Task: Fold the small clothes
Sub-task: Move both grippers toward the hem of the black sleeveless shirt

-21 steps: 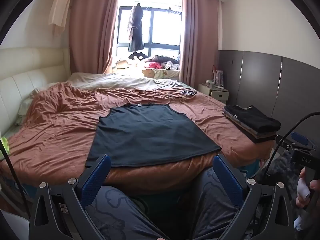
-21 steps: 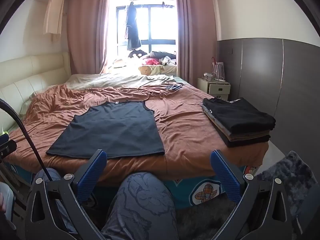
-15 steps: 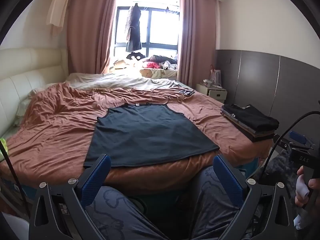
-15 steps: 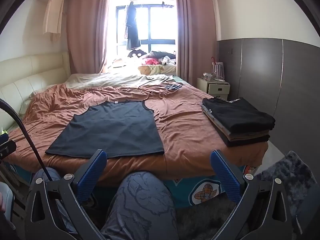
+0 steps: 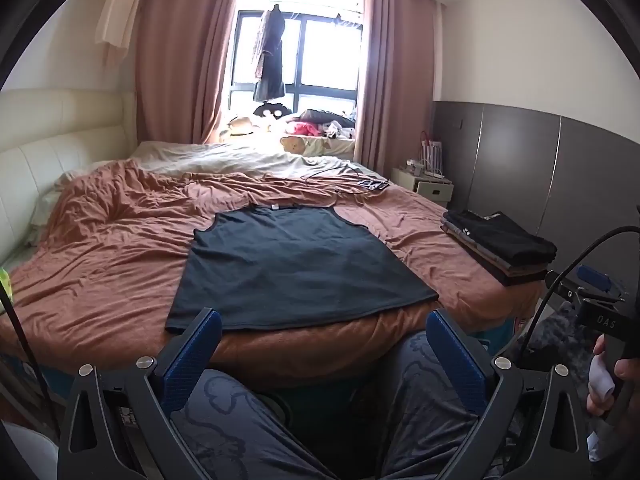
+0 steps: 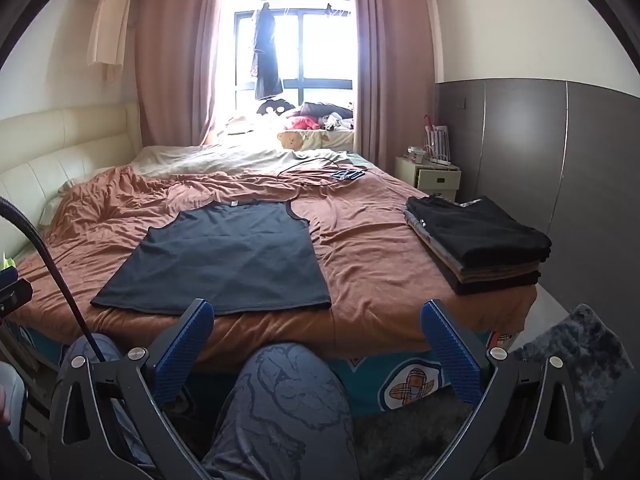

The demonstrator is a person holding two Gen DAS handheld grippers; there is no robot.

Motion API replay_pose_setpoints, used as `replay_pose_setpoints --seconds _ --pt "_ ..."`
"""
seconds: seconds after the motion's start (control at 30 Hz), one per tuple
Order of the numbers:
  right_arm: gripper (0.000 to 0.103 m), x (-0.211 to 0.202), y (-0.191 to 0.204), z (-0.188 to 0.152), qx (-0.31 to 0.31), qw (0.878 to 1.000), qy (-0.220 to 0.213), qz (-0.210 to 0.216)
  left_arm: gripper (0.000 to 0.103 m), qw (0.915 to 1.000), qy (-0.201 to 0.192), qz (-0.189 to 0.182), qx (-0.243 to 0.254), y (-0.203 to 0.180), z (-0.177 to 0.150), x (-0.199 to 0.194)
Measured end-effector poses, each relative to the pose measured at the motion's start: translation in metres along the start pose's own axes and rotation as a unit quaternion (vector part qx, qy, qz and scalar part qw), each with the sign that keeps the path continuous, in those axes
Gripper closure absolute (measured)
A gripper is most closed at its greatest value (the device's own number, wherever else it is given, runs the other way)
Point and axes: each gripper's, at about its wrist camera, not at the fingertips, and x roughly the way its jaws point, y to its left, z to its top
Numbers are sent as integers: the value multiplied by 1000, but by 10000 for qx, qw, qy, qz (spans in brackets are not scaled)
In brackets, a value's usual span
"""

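The right tool [image 6: 318, 330], its blue-padded fingers [image 6: 450, 342] spread wide and holding nothing, hangs above the person's patterned grey trouser knee [image 6: 288, 392] at the near edge of the bed [image 6: 372, 264]. On the rust-brown cover, a dark sleeveless cotton top [image 6: 228, 258] lies flat. A stack of folded dark clothes [image 6: 476, 238] sits well apart, near the bed's right edge.

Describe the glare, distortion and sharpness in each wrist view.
Left wrist view: the window blows out white, fisheye bends the walls, and the dark sleeveless top stays sharp. Right wrist view: stronger window glare; the folded dark clothes stack is crisp.
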Motion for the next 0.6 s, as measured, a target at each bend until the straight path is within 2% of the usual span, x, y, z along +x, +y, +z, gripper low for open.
replay_pose_setpoints --seconds 0.6 --pt "0 2 3 -1 -2 10000 11 -18 0 10000 -28 37 14 1 -2 -2"
